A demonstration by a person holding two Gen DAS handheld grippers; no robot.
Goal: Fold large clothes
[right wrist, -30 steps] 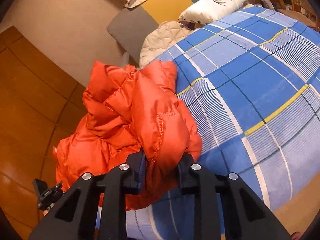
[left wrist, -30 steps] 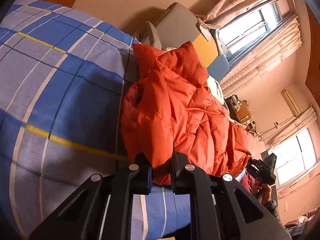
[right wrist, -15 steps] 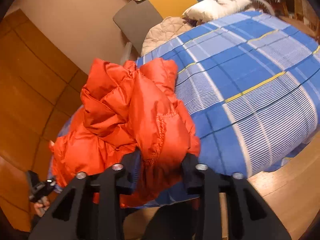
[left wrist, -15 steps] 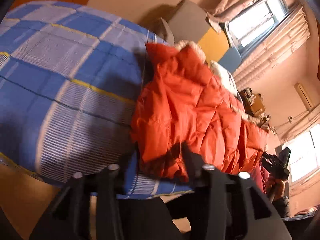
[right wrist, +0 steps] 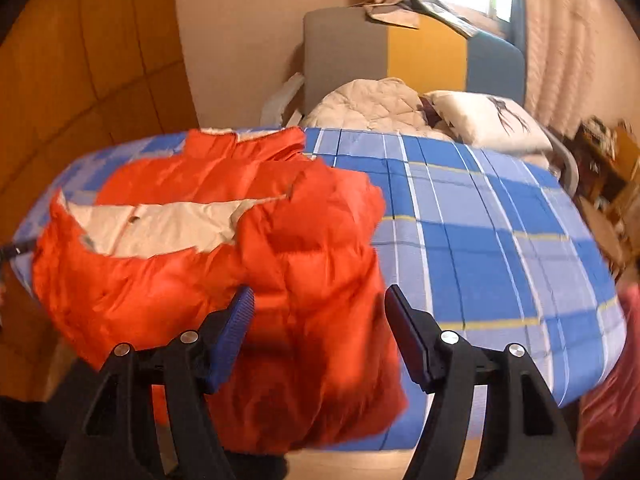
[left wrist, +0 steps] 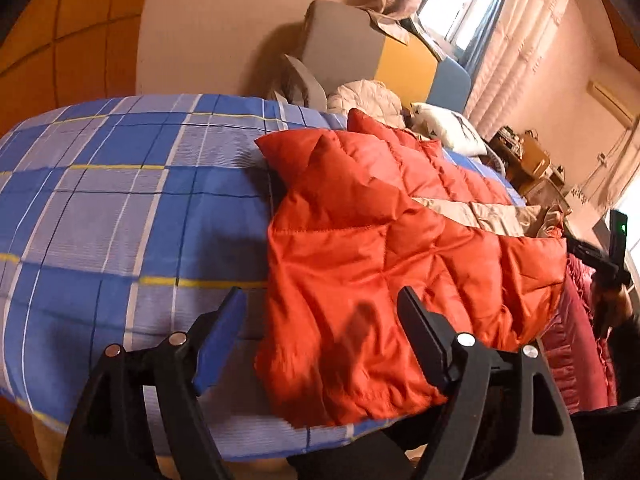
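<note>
While both grippers hang just off the near edge of the bed, the orange quilted puffer jacket [left wrist: 384,264] lies spread on the blue plaid bedsheet with yellow and white lines [left wrist: 120,208], its hem draped over the near edge. In the right wrist view the jacket [right wrist: 224,280] lies open, with its pale cream lining [right wrist: 160,228] showing between the two front panels and its collar toward the far side of the bed.

The left gripper [left wrist: 322,326] has its fingers spread wide, with the jacket's hem seen between them; neither finger appears to be touching the fabric. The right gripper [right wrist: 318,326] likewise has its fingers spread apart, framing the jacket's near panel without pinching it; that view is blurred.

Beyond the bedsheet [right wrist: 480,240], at the head of the bed, sit a beige quilted blanket [right wrist: 372,108] and a white pillow with a dark print [right wrist: 488,120], touching each other, in front of a grey, yellow and blue panelled headboard [right wrist: 400,52].
</note>
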